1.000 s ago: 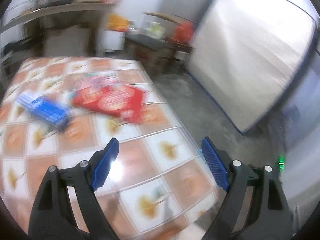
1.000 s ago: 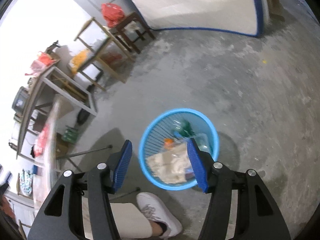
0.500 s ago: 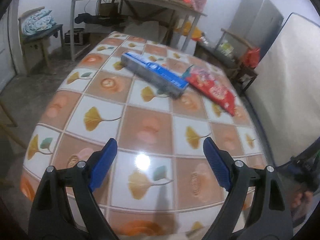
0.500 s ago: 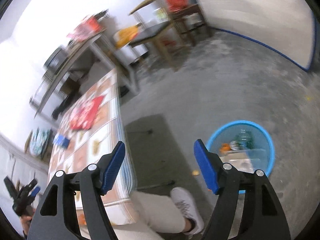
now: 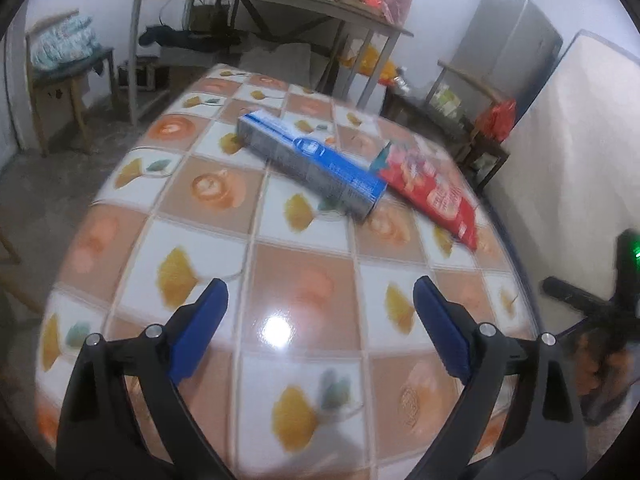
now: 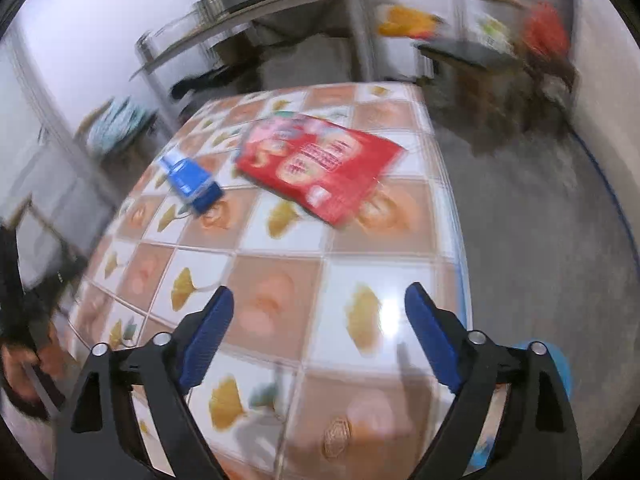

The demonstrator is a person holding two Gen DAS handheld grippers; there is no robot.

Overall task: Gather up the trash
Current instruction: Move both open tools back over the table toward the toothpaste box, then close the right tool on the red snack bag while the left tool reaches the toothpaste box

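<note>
A long blue box point(image 5: 312, 164) lies on the tiled table point(image 5: 304, 280), with a flat red snack bag point(image 5: 436, 196) beside it on the right. My left gripper point(image 5: 320, 304) is open and empty over the table's near part, well short of the box. In the right wrist view the red bag point(image 6: 320, 164) and the blue box point(image 6: 190, 180) lie at the far half of the table point(image 6: 280, 292). My right gripper point(image 6: 320, 312) is open and empty above the near right part. A sliver of the blue trash basket point(image 6: 560, 364) shows past the table's right edge.
A metal shelf table point(image 5: 272, 4) with appliances stands behind the table. A chair with folded cloth point(image 5: 68, 52) stands at the left, a low table with a red bag point(image 5: 496, 120) at the right. A grey cabinet point(image 5: 512, 48) and a white mattress point(image 5: 580, 152) stand beyond. The other gripper point(image 5: 600, 312) shows at the right edge.
My right gripper swung up from over the trash basket to above the table. My left gripper turned from the table's right edge to face the box and bag.
</note>
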